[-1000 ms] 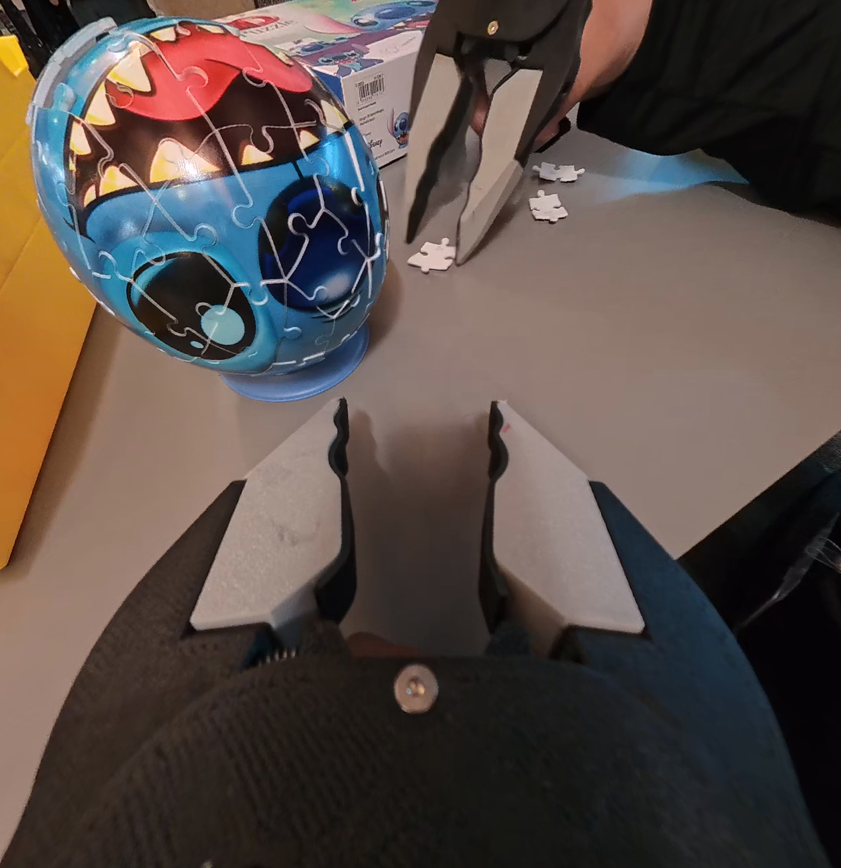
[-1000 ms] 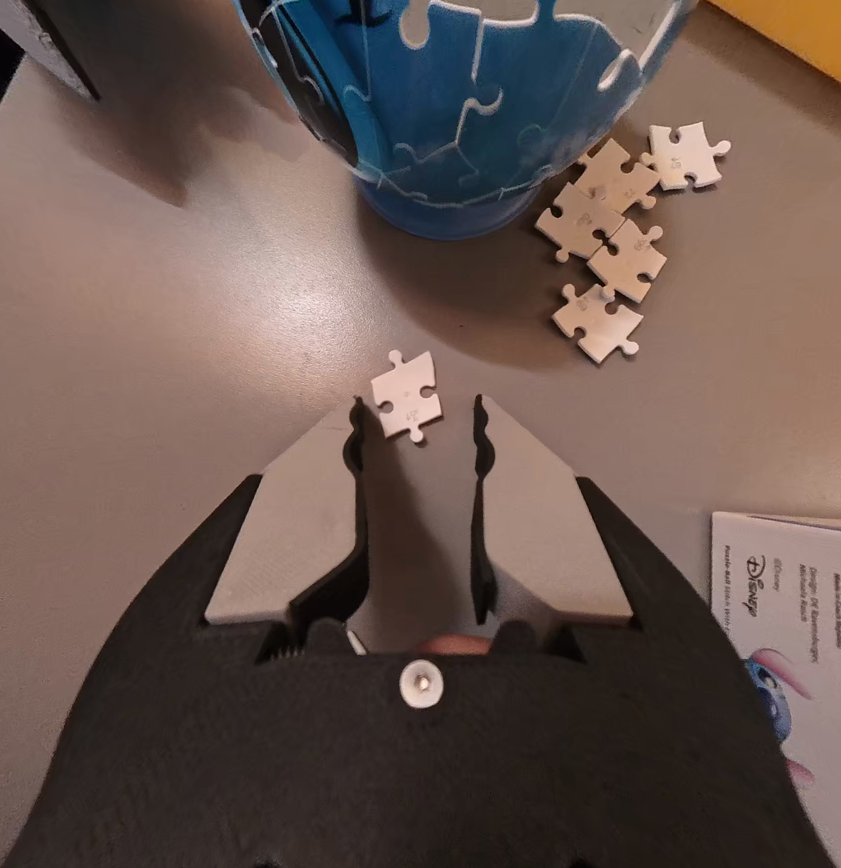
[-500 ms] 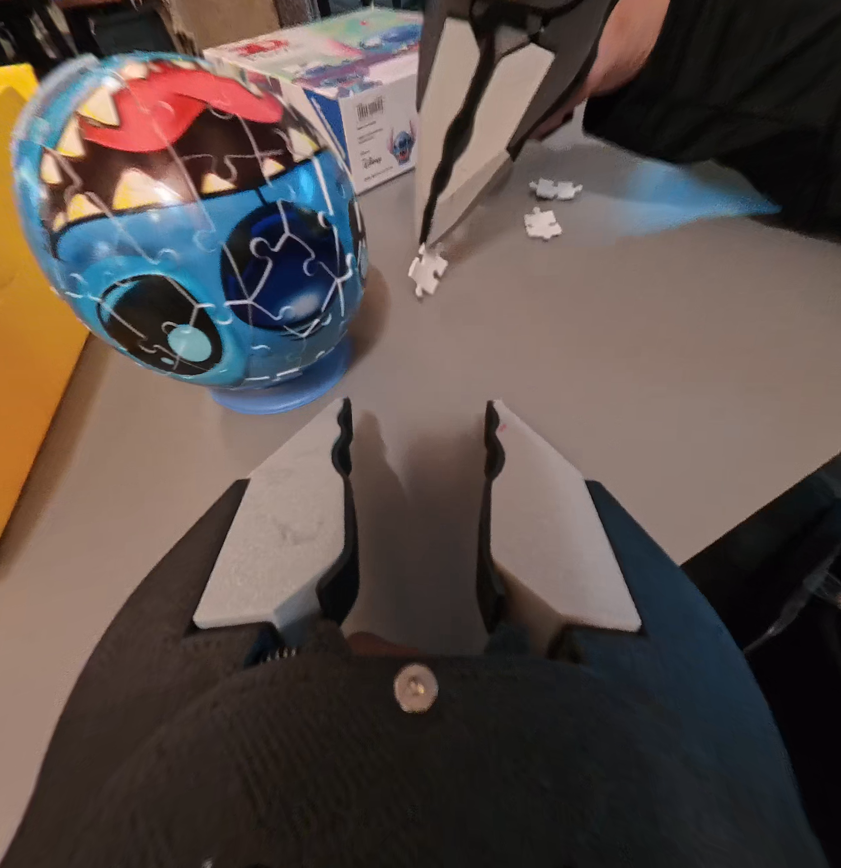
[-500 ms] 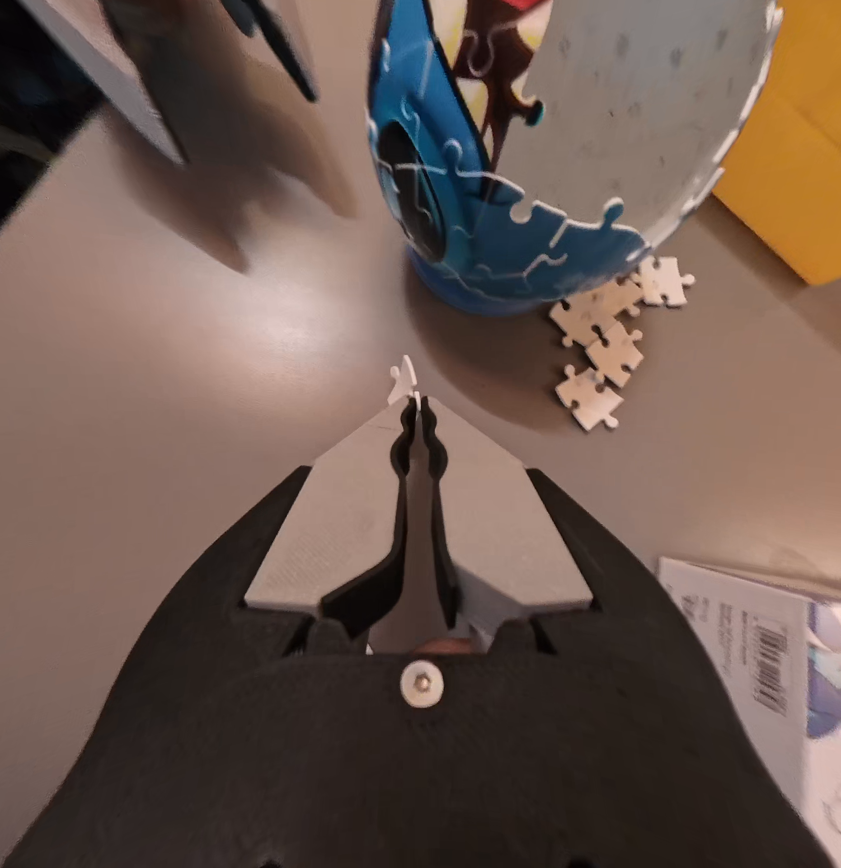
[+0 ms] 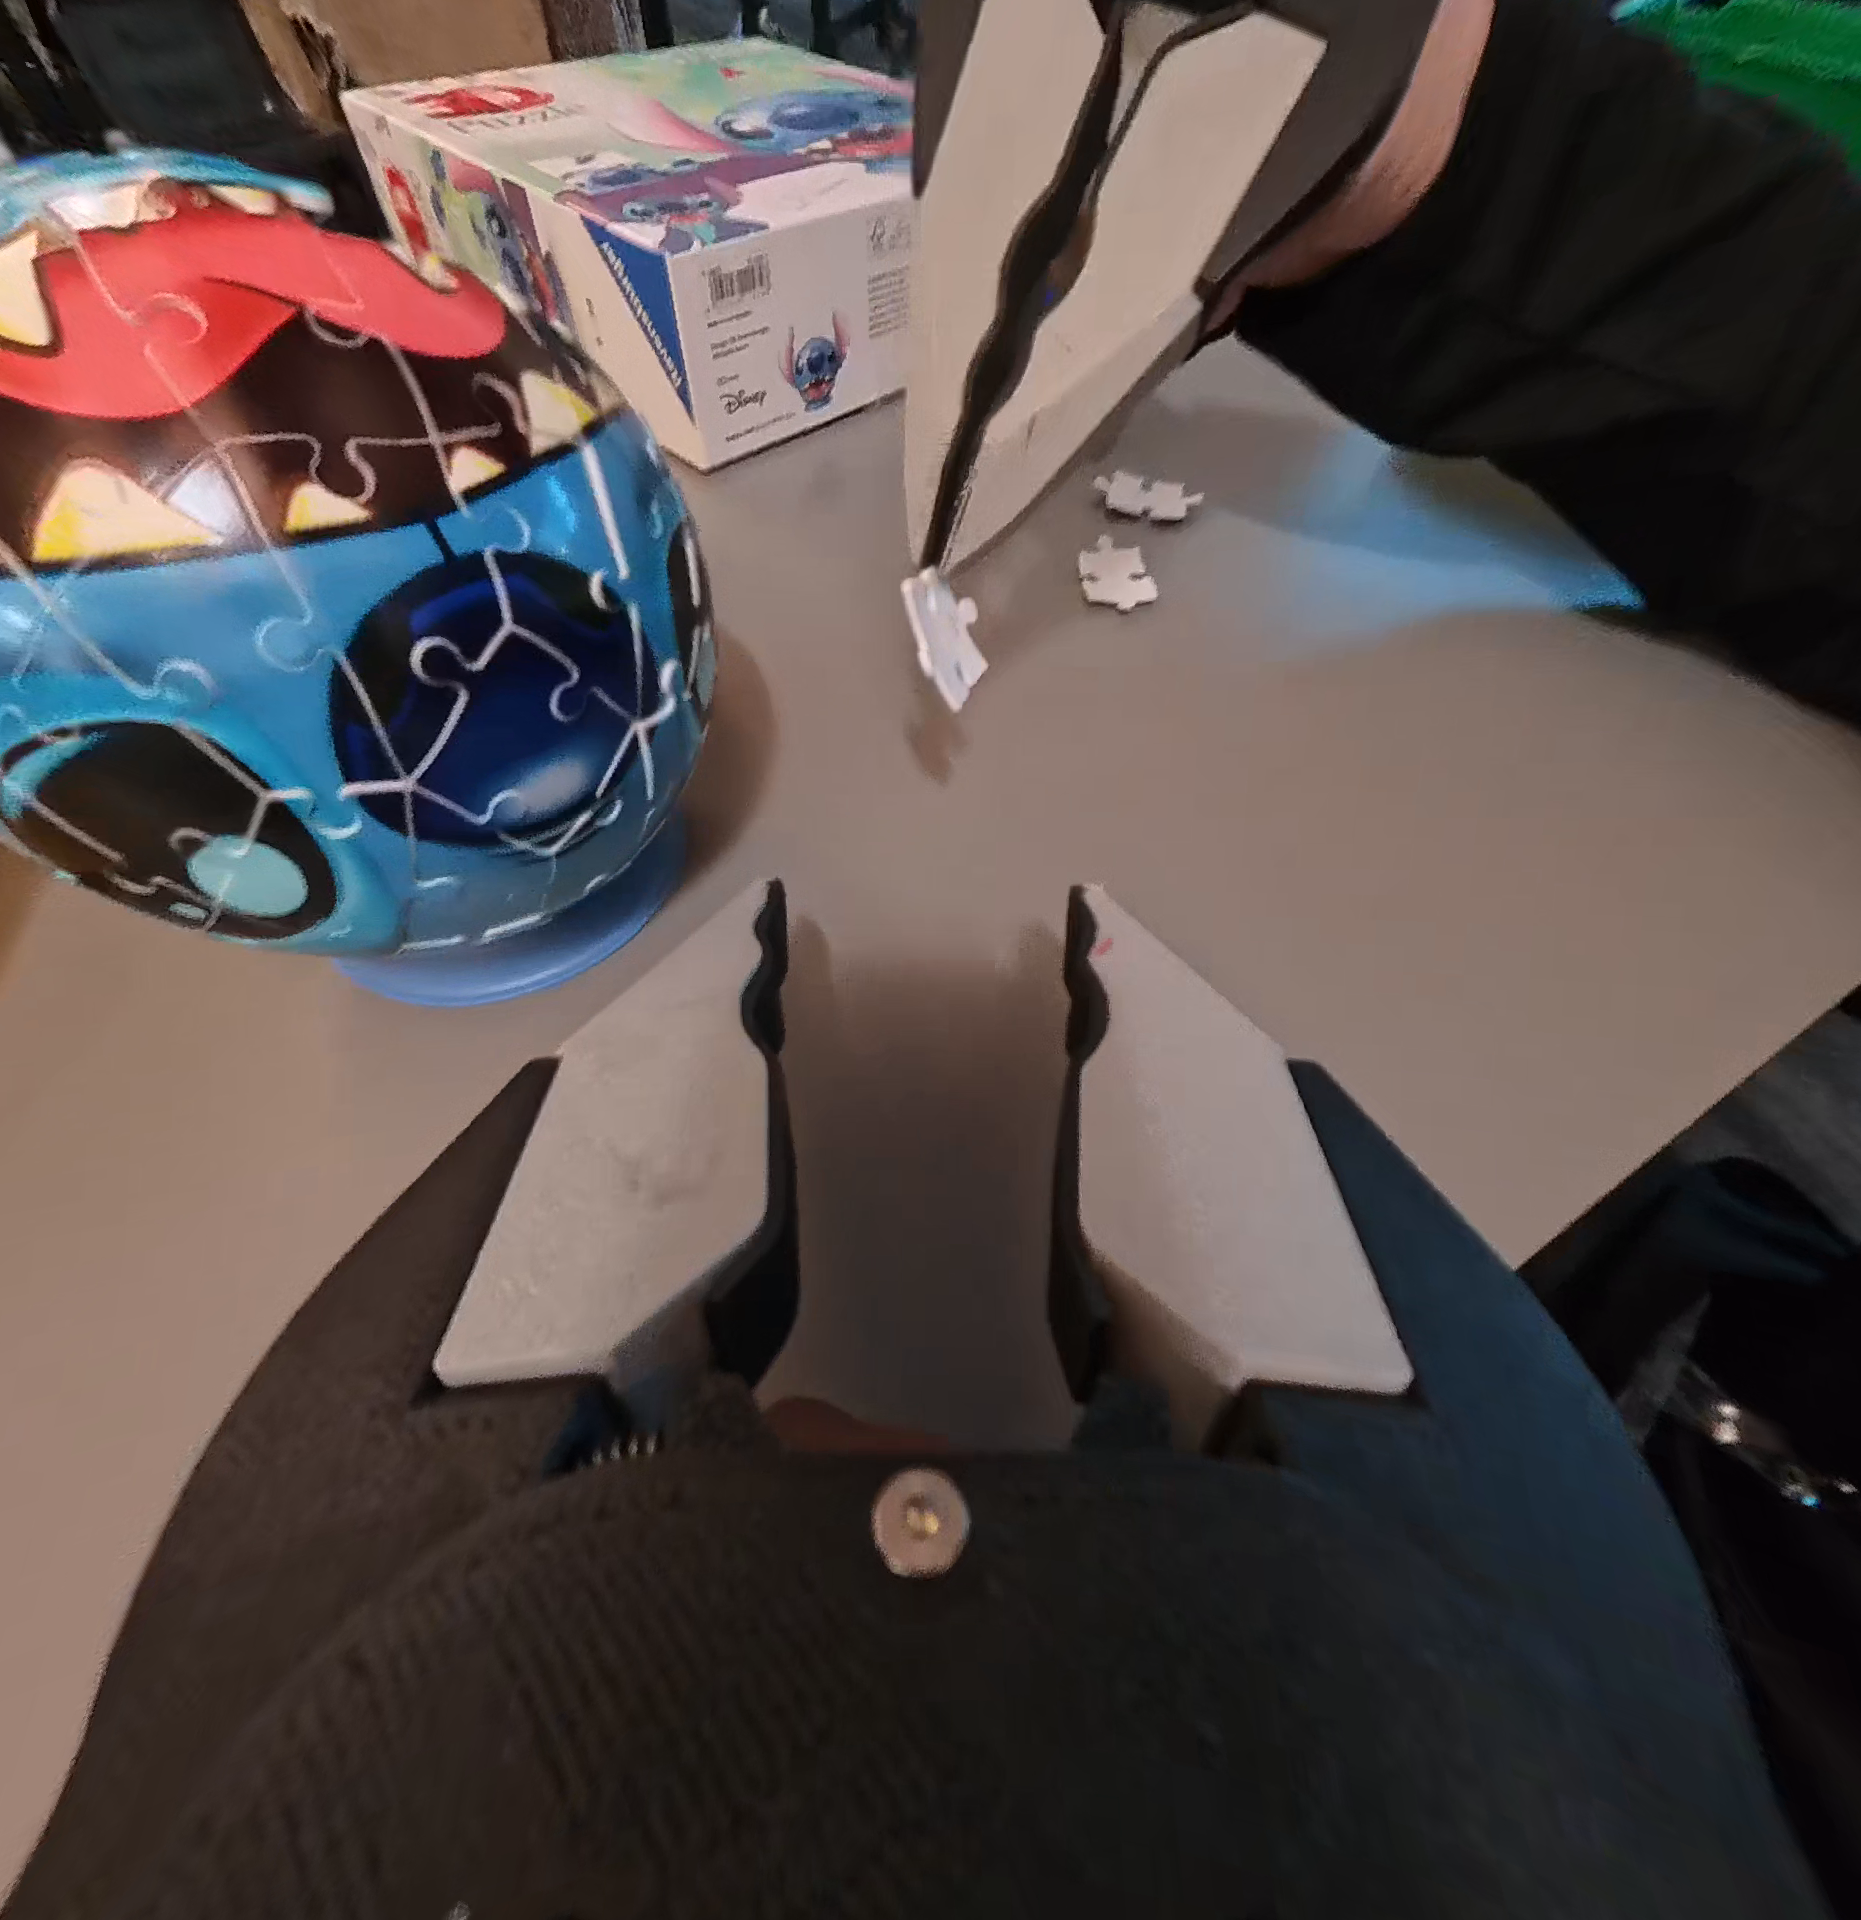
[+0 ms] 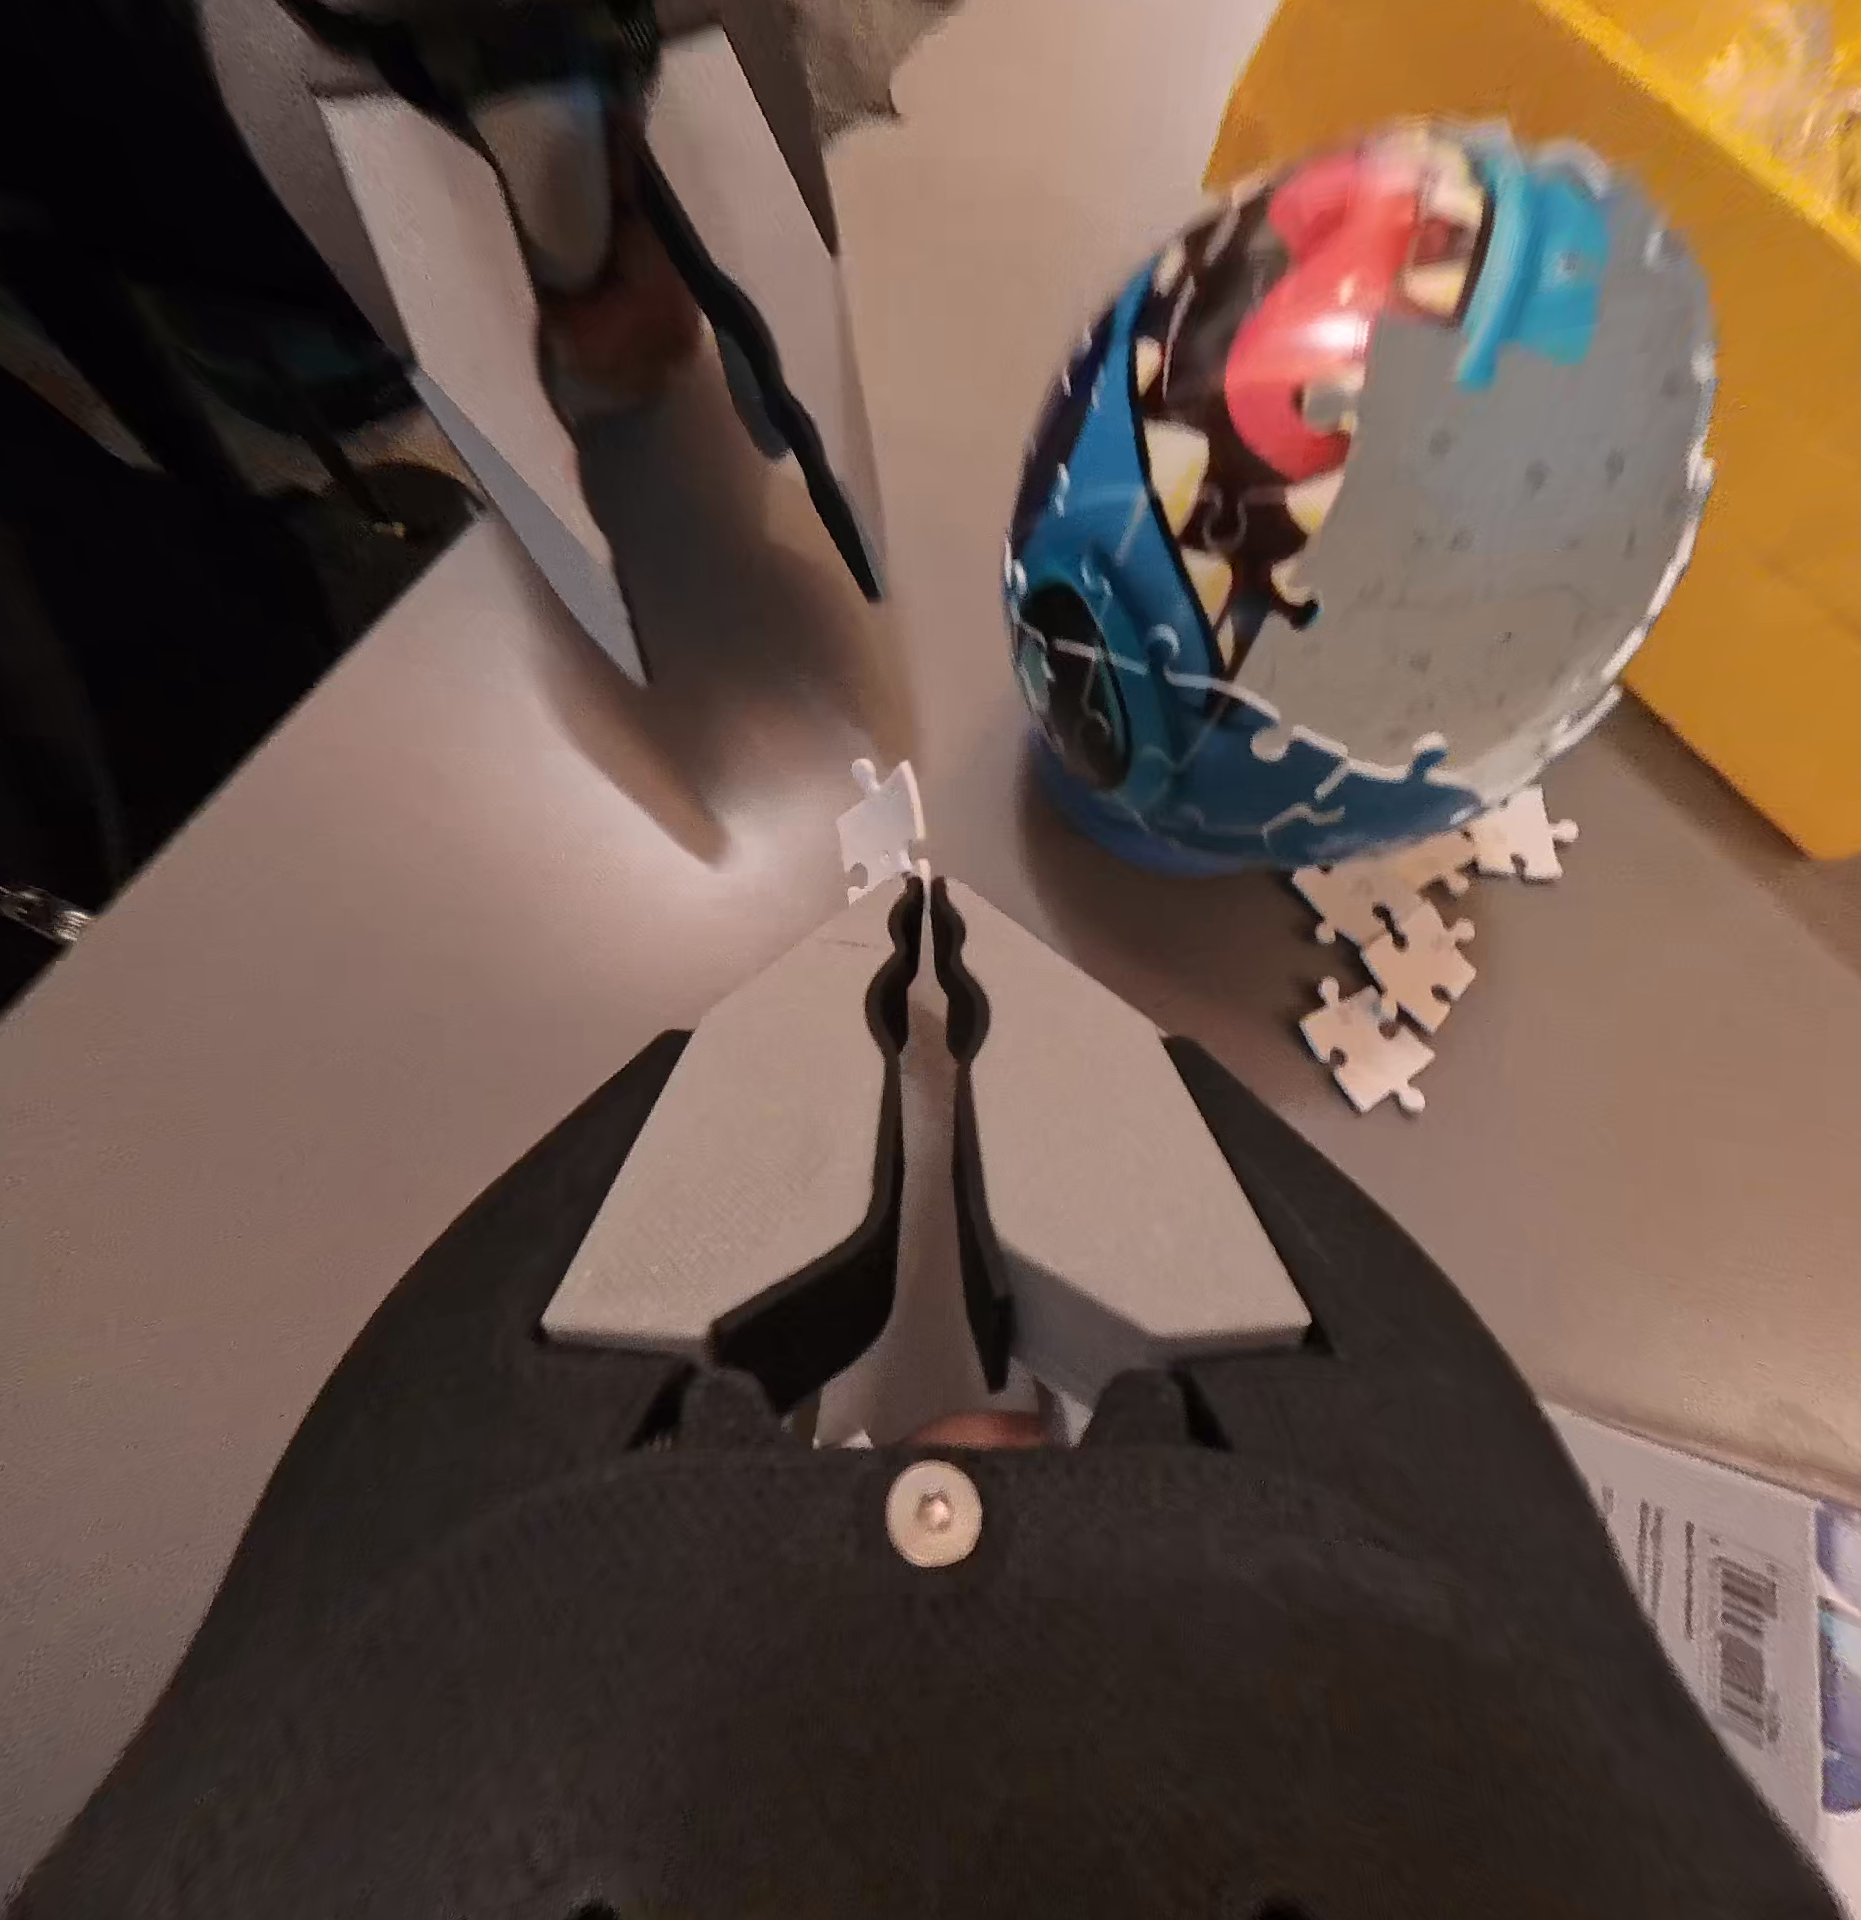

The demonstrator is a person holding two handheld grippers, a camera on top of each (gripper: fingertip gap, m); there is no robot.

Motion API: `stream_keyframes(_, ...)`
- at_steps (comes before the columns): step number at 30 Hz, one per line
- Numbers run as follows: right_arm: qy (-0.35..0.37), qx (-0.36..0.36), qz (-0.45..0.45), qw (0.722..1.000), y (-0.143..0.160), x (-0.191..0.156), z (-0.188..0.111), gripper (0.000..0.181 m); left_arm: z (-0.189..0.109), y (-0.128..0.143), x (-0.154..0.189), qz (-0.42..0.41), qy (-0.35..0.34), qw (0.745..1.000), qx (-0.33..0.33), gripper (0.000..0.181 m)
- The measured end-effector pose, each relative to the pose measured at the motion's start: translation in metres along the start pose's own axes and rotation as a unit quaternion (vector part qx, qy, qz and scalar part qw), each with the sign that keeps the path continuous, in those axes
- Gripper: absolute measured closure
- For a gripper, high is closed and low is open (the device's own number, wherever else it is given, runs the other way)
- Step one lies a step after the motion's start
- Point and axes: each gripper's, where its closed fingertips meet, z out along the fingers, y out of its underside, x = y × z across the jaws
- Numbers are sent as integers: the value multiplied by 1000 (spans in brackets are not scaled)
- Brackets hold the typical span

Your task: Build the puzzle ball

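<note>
The partly built blue puzzle ball (image 5: 313,644) stands on a blue ring base (image 5: 510,961) on the grey table; in the right wrist view the puzzle ball (image 6: 1165,623) shows an open side with its pale inner surface. My right gripper (image 6: 928,883) is shut on a white puzzle piece (image 6: 884,826) and holds it above the table, right of the ball; in the left wrist view the right gripper (image 5: 931,561) hangs with the piece (image 5: 947,639) at its tips. My left gripper (image 5: 921,904) is open and empty, in front of the ball.
Several loose white pieces (image 6: 1393,956) lie beside the ball's base; more loose pieces (image 5: 1118,571) show behind the right gripper. The puzzle box (image 5: 635,260) stands at the back. A yellow bin (image 6: 1632,416) stands beside the ball. The table edge (image 5: 1632,1143) drops off at right. Some 7 centimeters of space lies between my two pairs of fingers.
My right gripper closed on the white piece lying on the table and lifted it off the surface, pulling back from the ball. My left gripper stayed open and shifted slightly.
</note>
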Motion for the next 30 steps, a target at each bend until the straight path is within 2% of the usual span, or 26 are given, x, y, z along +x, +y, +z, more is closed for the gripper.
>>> stream_keyframes(6, -20, 56, -16, 998, -40, -24, -8, 181, 1, -26, 12, -25, 23, 997, 63, 146)
stream_keyframes(9, -15, 59, -15, 998, -49, -27, -7, 181, 0, -39, 23, -26, 52, 994, 96, 149)
stream_keyframes(11, -11, 57, -17, 998, -51, -28, -6, 181, -3, -45, 21, -23, 44, 992, 116, 154)
stream_keyframes(13, -7, 55, -17, 998, -50, -27, -5, 181, -5, -48, 19, -24, 42, 991, 124, 174)
stream_keyframes(17, -12, 58, -10, 998, -51, -27, -5, 181, -5, -48, 13, -22, 35, 992, 116, 181)
stream_keyframes(20, -11, 43, -13, 999, -49, -29, -6, 181, -4, -47, 15, -11, 42, 995, 94, 181)
stream_keyframes(23, -11, 66, -24, 997, -61, -35, -10, 181, -1, -42, 13, 10, 33, 998, 57, 181)
stream_keyframes(30, 5, 44, -28, 999, -61, -35, -3, 181, 1, -46, 12, 41, 15, 998, 44, 181)
